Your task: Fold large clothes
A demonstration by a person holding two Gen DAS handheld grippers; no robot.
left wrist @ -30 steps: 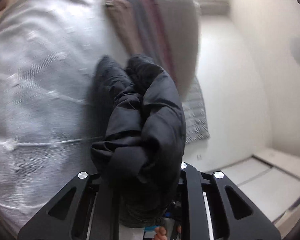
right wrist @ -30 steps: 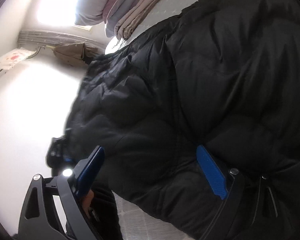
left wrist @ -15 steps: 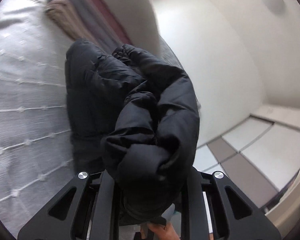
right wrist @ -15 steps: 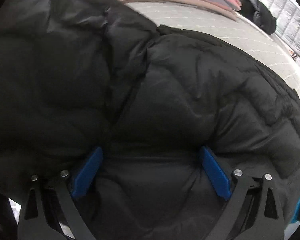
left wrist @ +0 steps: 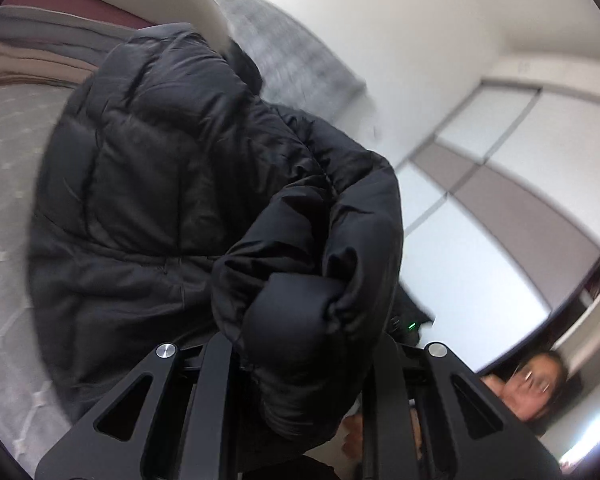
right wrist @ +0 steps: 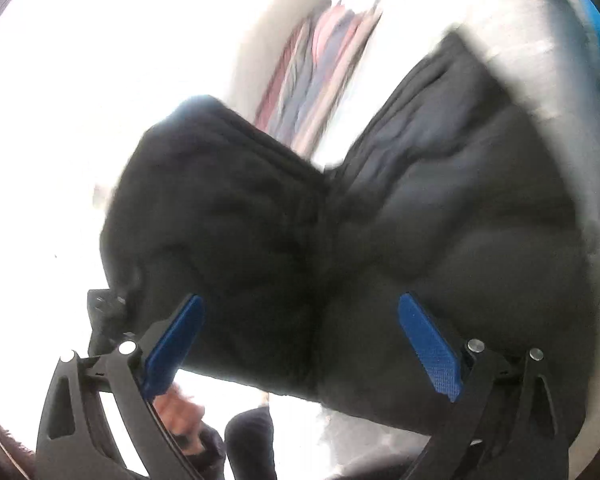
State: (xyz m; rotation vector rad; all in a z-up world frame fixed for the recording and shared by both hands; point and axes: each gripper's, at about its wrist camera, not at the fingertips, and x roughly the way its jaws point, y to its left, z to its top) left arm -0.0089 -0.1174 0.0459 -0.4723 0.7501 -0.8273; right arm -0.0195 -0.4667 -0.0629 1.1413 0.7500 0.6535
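Left gripper [left wrist: 300,344] clamped tight on thick bunched fold of black puffer jacket [left wrist: 172,184], fabric bulging out between black arms. Rest of jacket draped down onto grey quilted bed cover [left wrist: 4,184]. Right gripper [right wrist: 300,344] spread wide, blue pads [right wrist: 430,354] either side of jacket [right wrist: 440,220], nothing pinched. Folded blankets [right wrist: 312,80] stacked behind, blurred. Person's face [left wrist: 530,384] at lower right.

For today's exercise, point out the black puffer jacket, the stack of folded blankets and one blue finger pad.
black puffer jacket [left wrist: 148,184], left wrist view, on its quilted body.
stack of folded blankets [right wrist: 312,80], right wrist view, on the striped edges.
blue finger pad [right wrist: 430,346], right wrist view, on its textured face.
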